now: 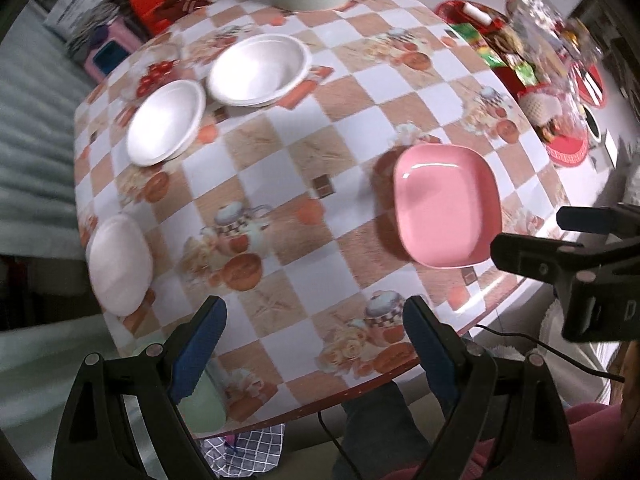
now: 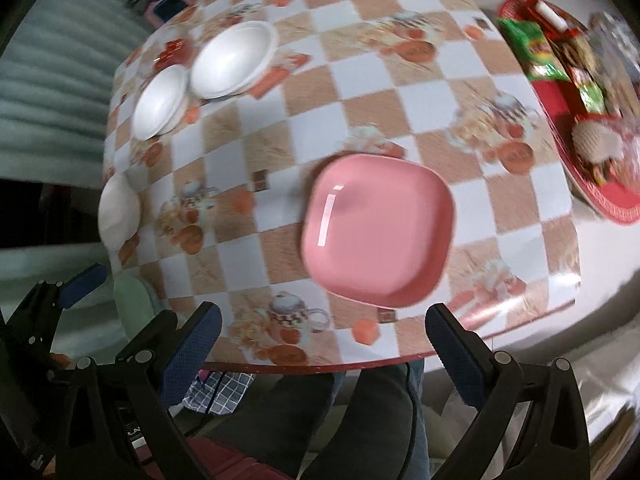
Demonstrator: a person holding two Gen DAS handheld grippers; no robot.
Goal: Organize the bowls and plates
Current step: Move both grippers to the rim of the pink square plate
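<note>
Both grippers, left (image 1: 314, 322) and right (image 2: 322, 330), hover spread wide, holding nothing. Square pink plastic plate (image 2: 378, 230) sits near-right; round white bowls (image 2: 234, 60) far-left. Probably grabbing pink first, needs a rim pinch.

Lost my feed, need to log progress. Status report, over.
Left tool open, empty. Right tool open, empty, short of pink plate. Two white bowls far side, unstacked. Nothing blocking the plate.
</note>
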